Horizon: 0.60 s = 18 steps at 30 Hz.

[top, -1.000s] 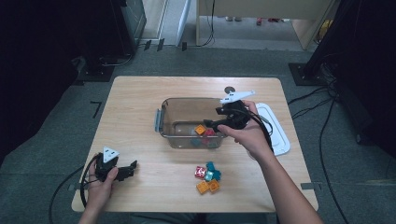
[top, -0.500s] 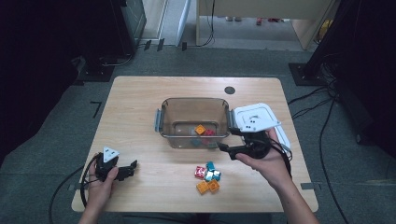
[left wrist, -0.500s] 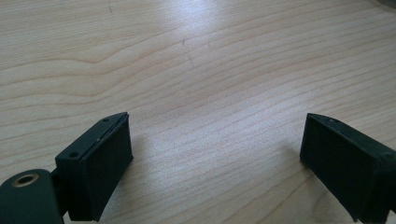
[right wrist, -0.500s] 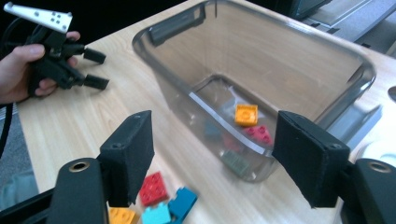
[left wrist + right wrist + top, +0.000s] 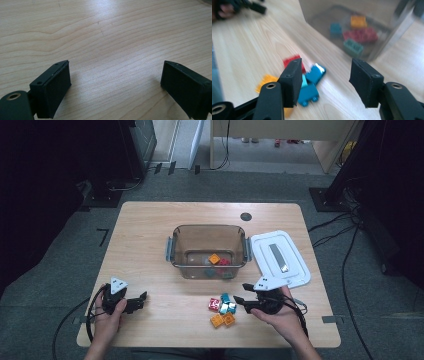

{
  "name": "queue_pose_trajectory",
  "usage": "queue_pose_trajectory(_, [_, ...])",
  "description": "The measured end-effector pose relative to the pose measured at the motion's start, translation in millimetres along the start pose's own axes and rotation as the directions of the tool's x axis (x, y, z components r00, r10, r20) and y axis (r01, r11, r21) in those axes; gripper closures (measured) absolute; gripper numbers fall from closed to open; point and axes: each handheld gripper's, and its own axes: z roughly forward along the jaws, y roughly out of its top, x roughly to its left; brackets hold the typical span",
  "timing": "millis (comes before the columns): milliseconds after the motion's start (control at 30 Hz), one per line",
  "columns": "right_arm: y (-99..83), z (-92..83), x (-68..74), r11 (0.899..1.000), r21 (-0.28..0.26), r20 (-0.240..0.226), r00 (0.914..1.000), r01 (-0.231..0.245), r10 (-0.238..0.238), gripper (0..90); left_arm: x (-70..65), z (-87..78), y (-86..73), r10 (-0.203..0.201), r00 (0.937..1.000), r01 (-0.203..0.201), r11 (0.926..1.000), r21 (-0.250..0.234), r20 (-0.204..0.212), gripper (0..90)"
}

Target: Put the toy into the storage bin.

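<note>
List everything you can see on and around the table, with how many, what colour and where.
table: one, light wood, centre.
container: one, clear brownish, mid-table, open.
bricks in container: about four, orange, red, teal.
loose bricks: about five, red, blue, orange, near the right gripper.
lid: one, white, right of container.
left gripper: black, fingers apart, resting at front left.
right gripper: black, fingers just been closing, nothing between them, beside loose bricks.
</note>
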Motion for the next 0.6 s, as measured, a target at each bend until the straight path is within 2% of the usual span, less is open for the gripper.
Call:
queue_pose_trajectory(100, [-16.5, 10.3, -4.9, 0.999, 0.031, 0.001, 0.9998, -0.019, 0.019, 44.4, 0.0, 0.0, 0.0, 0.0, 1.0, 0.0, 1.0, 0.0, 0.0, 9.1])
queue_pose_trajectory(300, [-34.6, 20.0, -2.7, 0.997, 0.073, -0.03, 0.9995, 0.007, -0.005, 44.1, 0.0, 0.0, 0.0, 0.001, 1.0, -0.001, 1.0, 0.0, 0.001, 9.1])
queue_pose_trajectory(400, [-37.7, 23.8, 2.8, 0.996, 0.084, -0.055, 0.9982, 0.029, -0.025, 43.6, -0.1, 0.0, 0.0, 0.002, 1.0, -0.002, 1.0, 0.0, 0.002, 9.1])
queue_pose_trajectory(600, [-39.7, 34.1, 8.5, 0.992, 0.111, -0.06, 0.997, 0.056, -0.05, 43.2, -0.1, 0.0, 0.0, 0.004, 1.0, -0.004, 1.0, 0.0, 0.004, 9.1])
